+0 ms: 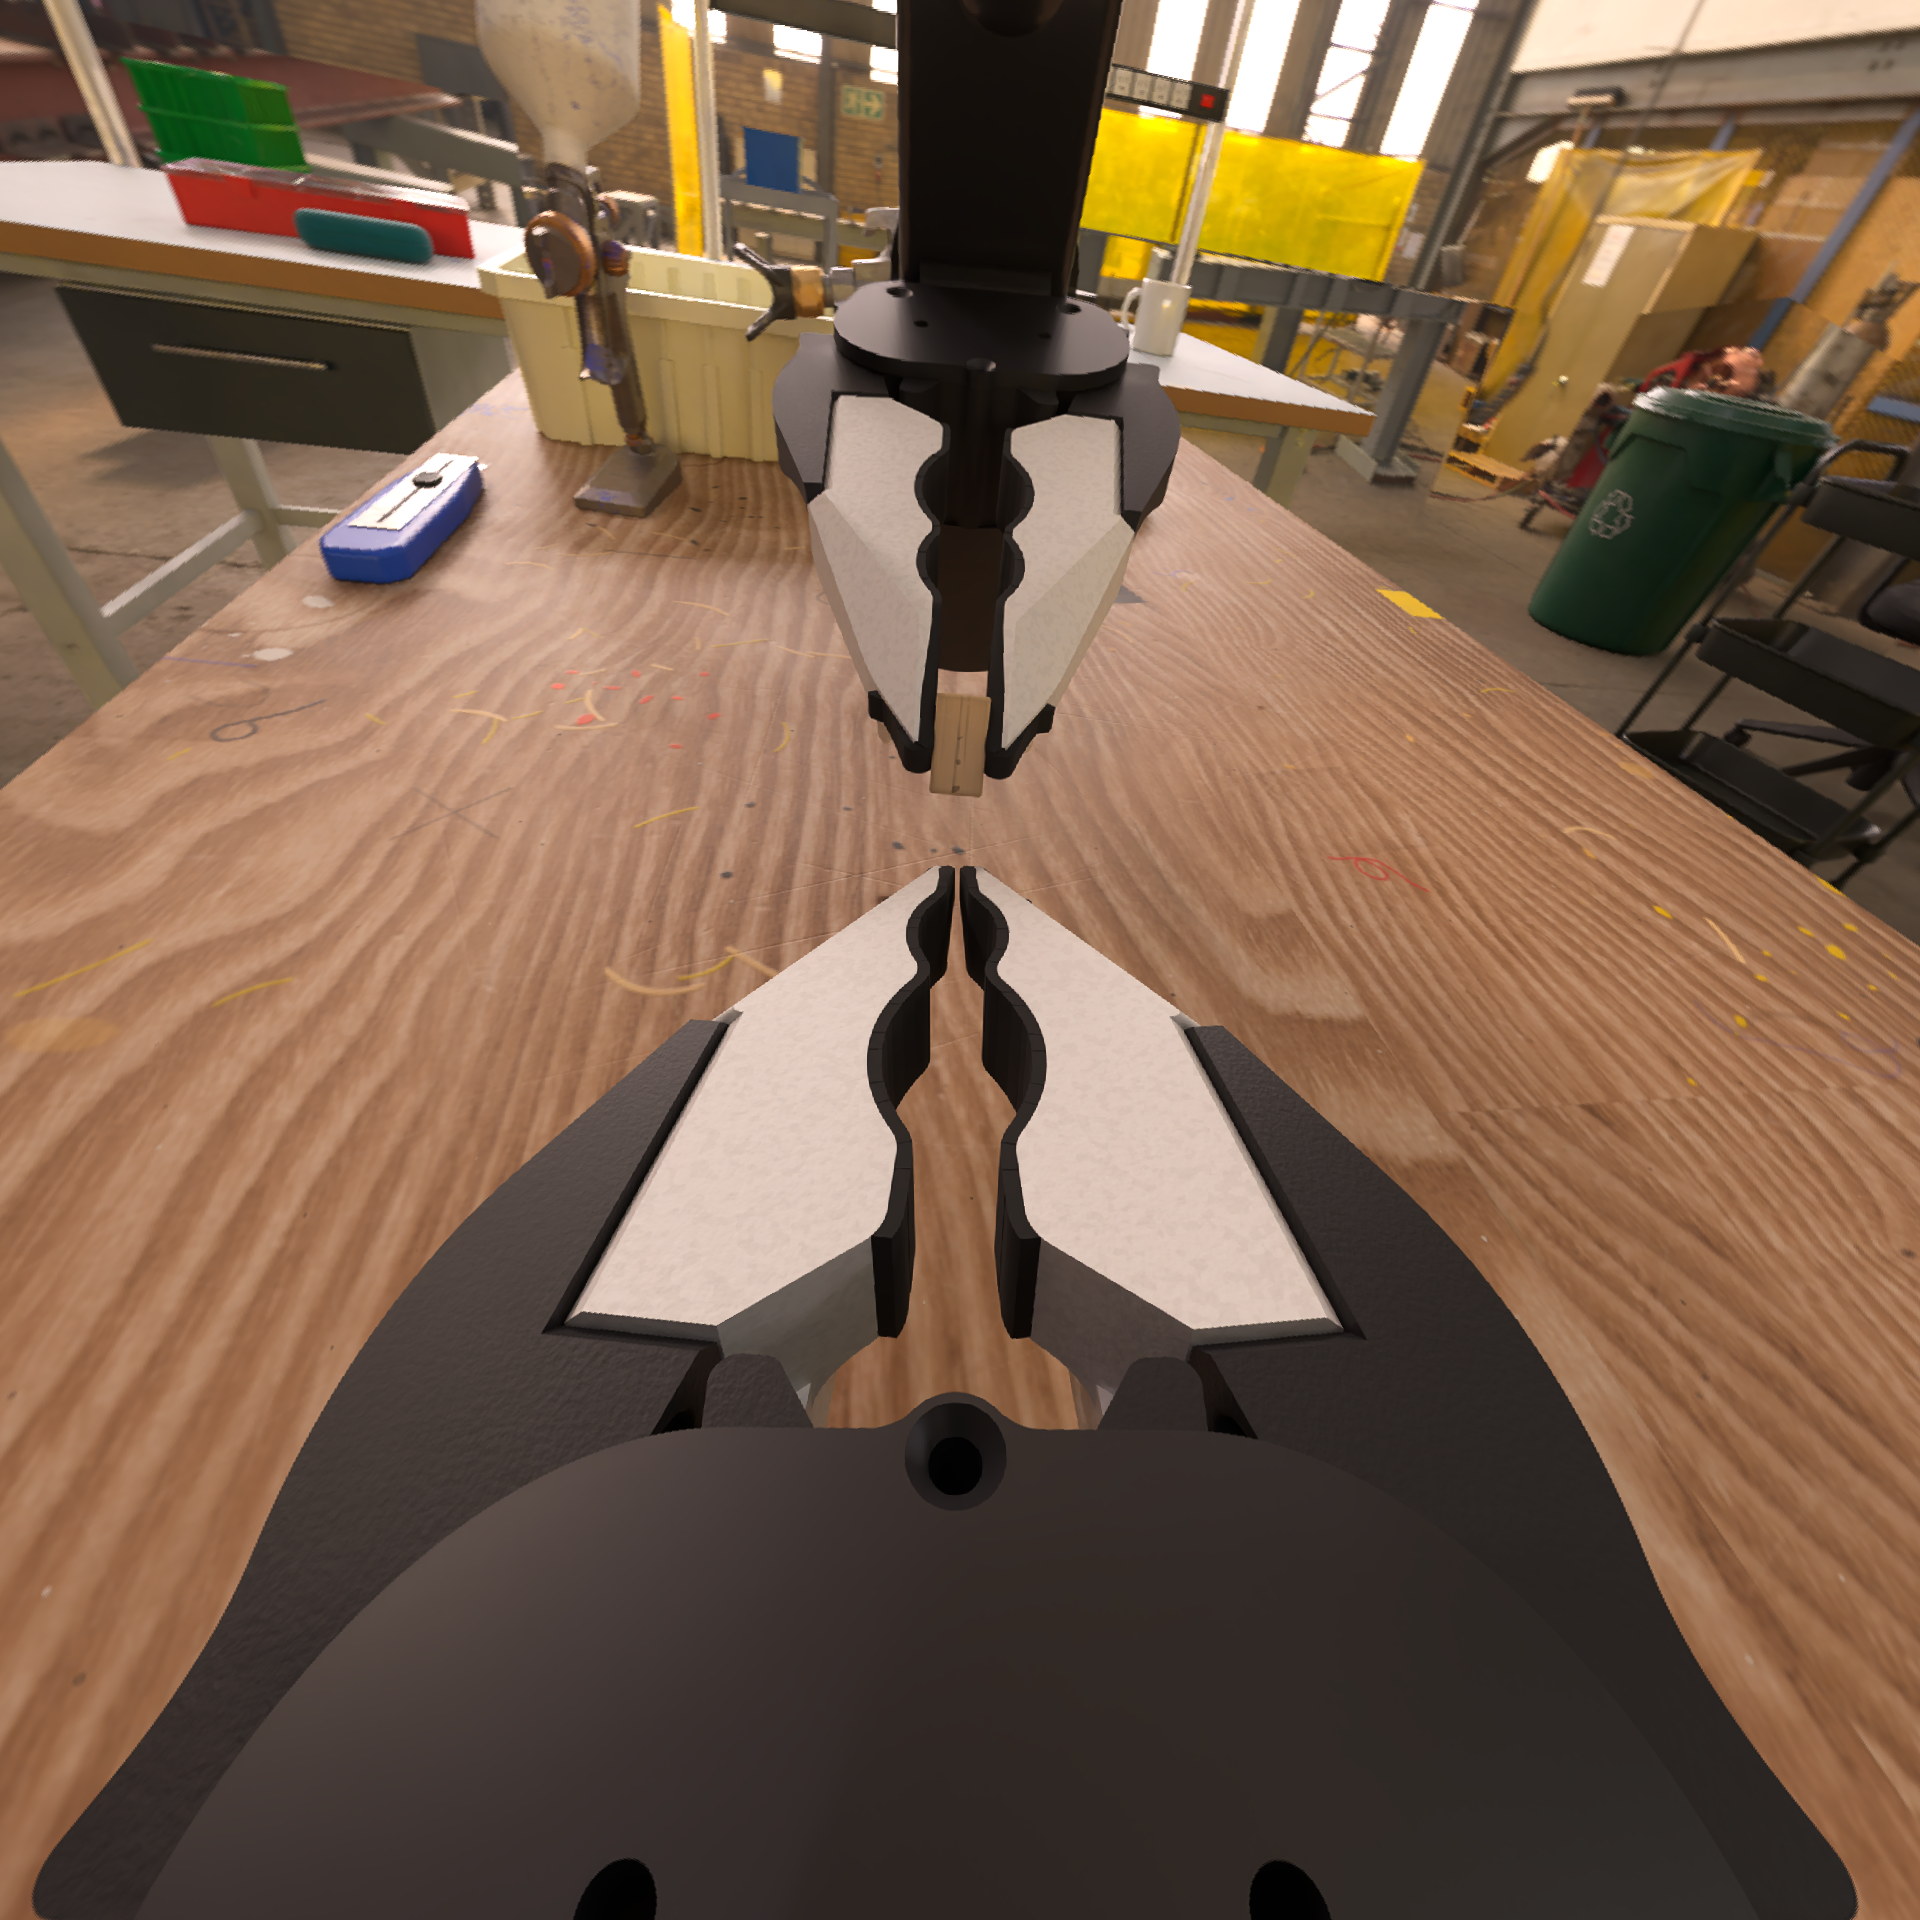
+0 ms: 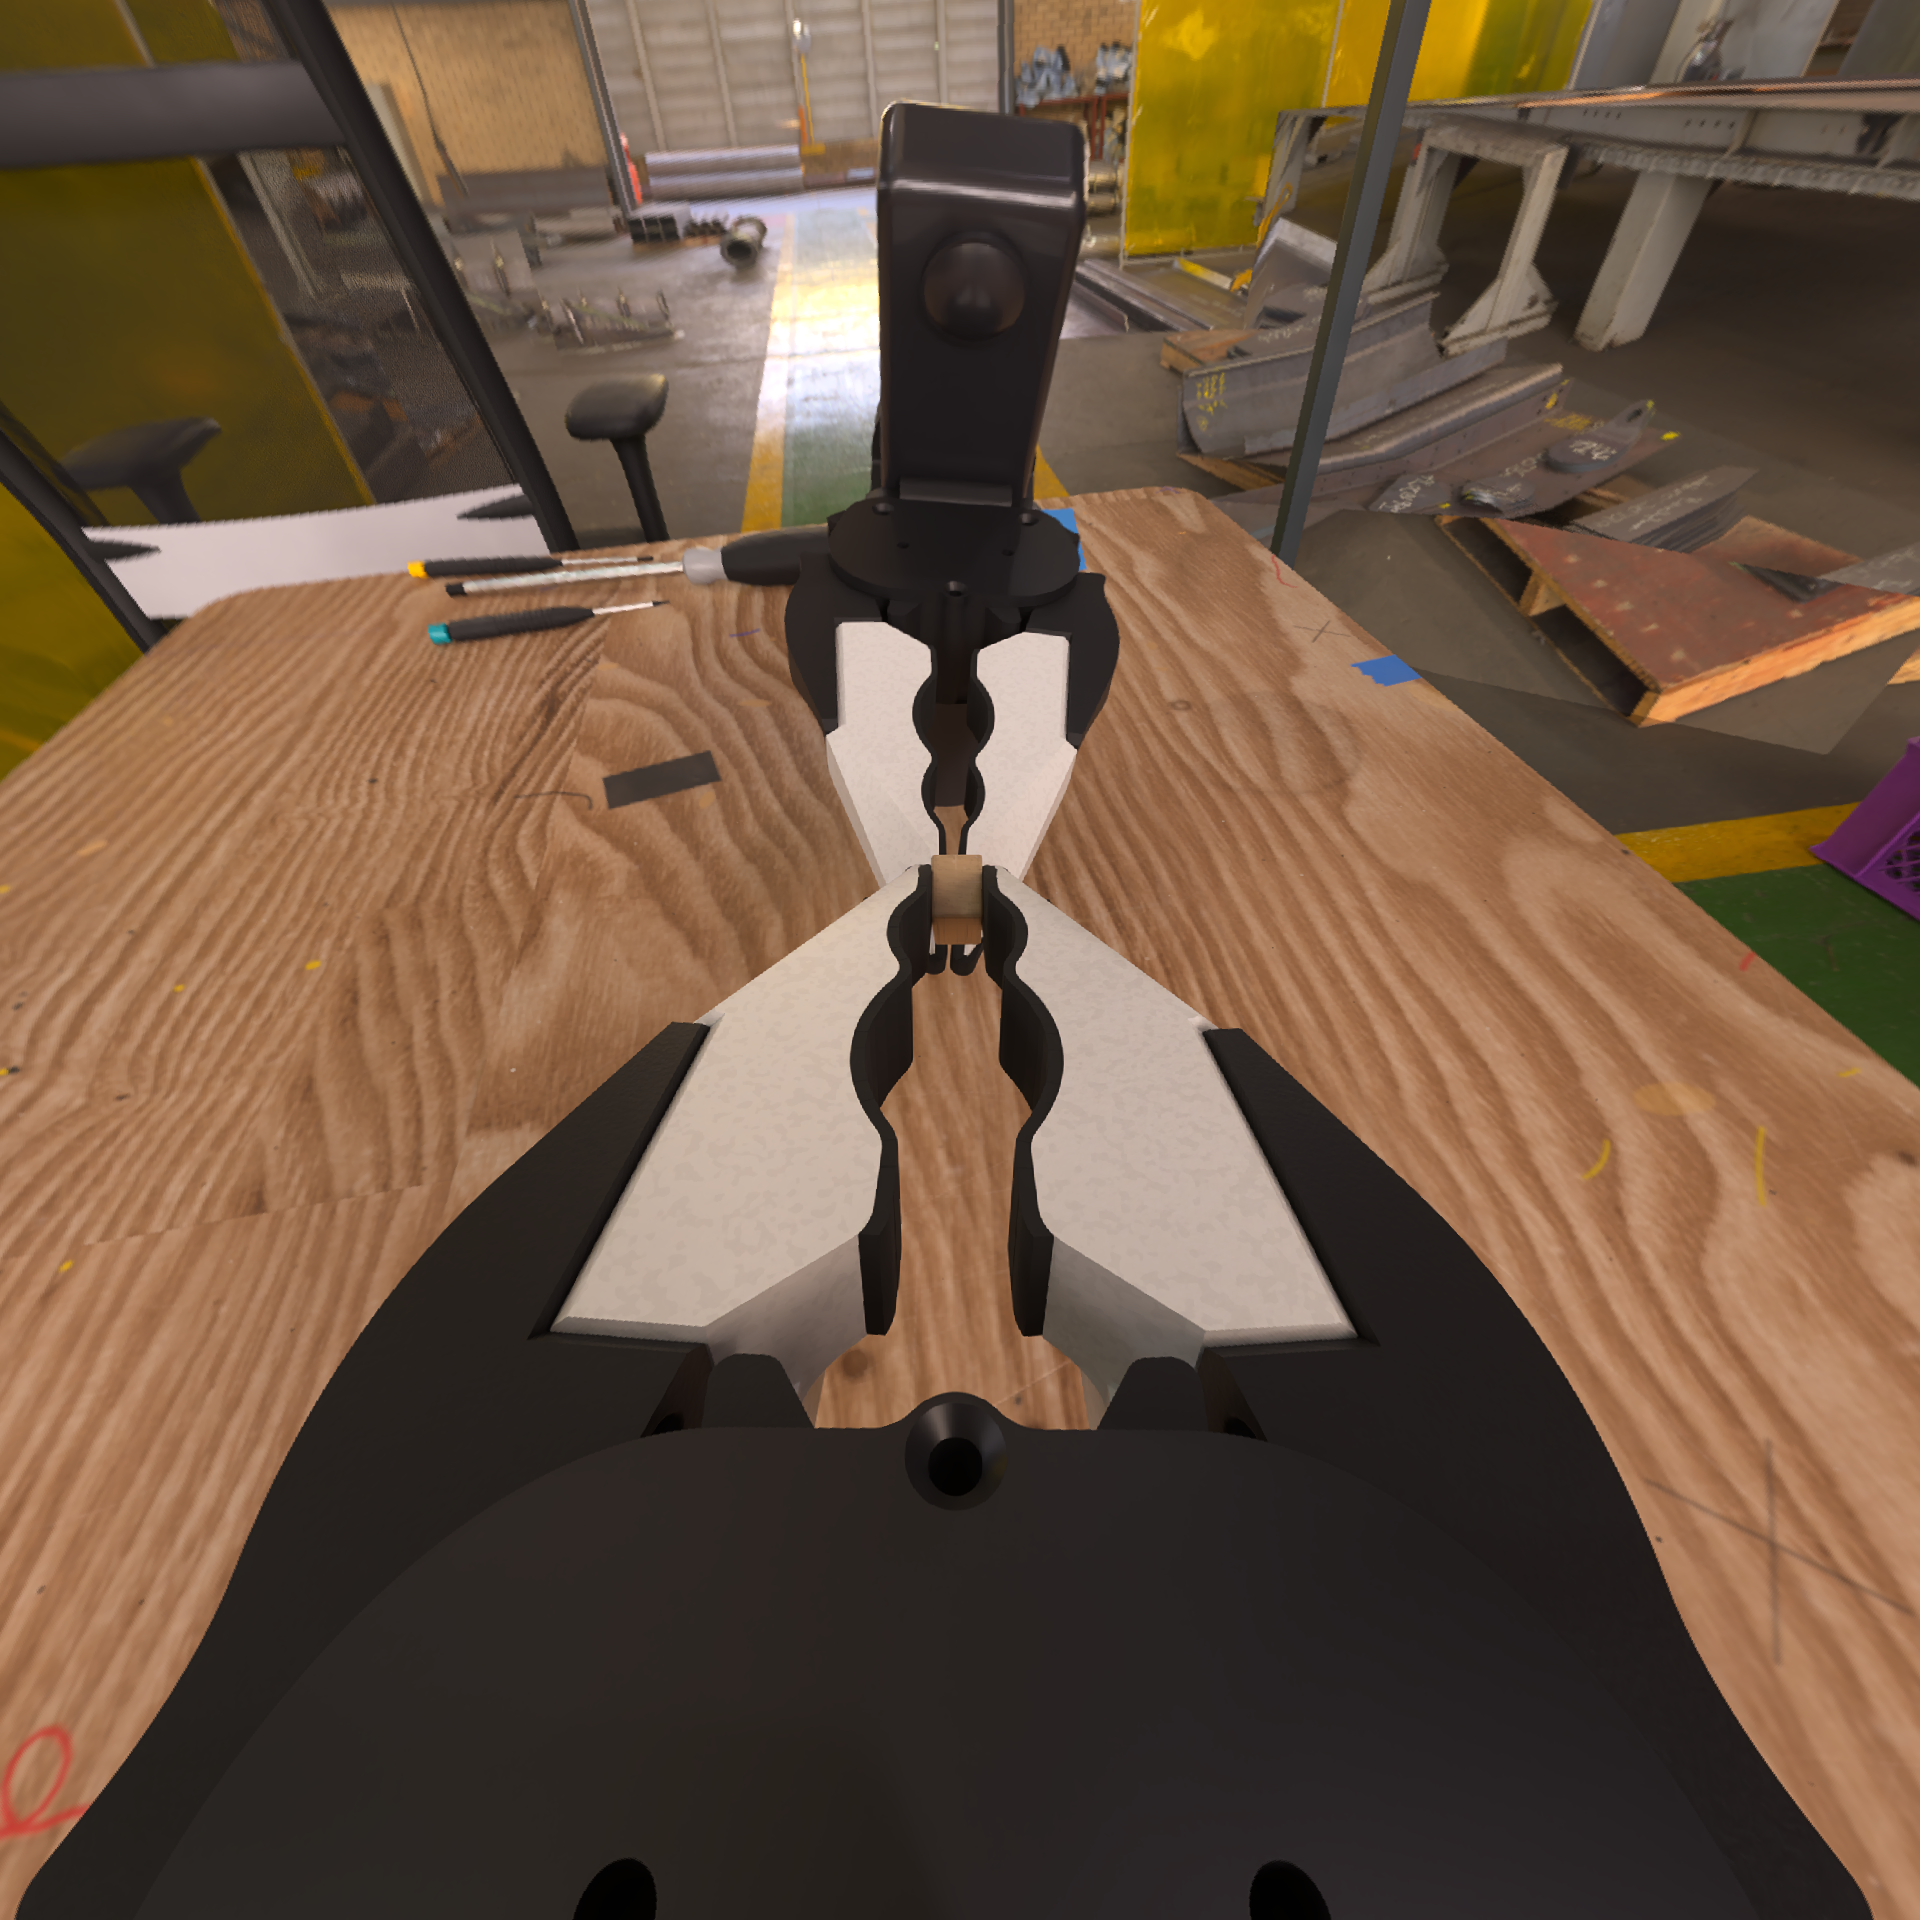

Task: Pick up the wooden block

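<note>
The wooden block (image 2: 956,899) is a small pale piece held between the fingertips of my right gripper (image 2: 956,914), which is shut on it. In the left wrist view the block (image 1: 958,743) sticks out from the tips of that right gripper (image 1: 956,753), low over the wooden table (image 1: 416,987). I cannot tell whether it touches the table. My left gripper (image 1: 956,878) is shut and empty, its tips pointing at the block a short way in front of it. It also shows in the right wrist view (image 2: 954,831), just beyond the block.
A blue utility knife (image 1: 403,516), a spray gun on a stand (image 1: 608,343), a cream bin (image 1: 675,353) and a white mug (image 1: 1158,312) stand at one end. Screwdrivers (image 2: 520,623), a saw blade (image 2: 312,545) and a black patch (image 2: 660,779) lie at the other.
</note>
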Available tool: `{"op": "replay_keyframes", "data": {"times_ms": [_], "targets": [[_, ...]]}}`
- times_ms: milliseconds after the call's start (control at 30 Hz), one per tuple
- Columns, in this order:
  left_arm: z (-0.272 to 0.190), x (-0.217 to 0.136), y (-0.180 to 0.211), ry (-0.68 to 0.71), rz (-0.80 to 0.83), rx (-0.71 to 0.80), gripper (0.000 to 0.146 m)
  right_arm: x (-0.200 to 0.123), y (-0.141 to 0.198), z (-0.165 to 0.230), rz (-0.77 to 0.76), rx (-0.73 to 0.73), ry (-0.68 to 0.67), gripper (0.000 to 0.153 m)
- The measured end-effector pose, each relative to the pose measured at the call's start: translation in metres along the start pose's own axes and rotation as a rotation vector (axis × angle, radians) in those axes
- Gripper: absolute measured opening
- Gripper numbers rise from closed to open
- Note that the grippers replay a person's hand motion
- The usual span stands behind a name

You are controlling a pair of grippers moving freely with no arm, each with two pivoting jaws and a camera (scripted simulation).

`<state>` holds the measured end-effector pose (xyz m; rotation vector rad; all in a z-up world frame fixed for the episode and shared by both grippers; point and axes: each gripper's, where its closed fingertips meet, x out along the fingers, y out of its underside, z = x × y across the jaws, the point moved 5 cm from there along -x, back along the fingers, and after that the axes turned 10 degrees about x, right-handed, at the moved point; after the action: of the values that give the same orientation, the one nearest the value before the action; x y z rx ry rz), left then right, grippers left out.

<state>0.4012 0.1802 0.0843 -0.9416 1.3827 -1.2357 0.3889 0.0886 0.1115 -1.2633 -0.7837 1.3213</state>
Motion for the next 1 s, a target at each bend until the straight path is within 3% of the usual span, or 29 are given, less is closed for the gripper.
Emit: {"op": "replay_keyframes", "data": {"times_ms": [1000], "targets": [[-0.0080,-0.0002,-0.0014,0.039,-0.013,0.085,0.001,0.0004,-0.0019,0.0098,0.061,0.009,-0.022,0.009]]}}
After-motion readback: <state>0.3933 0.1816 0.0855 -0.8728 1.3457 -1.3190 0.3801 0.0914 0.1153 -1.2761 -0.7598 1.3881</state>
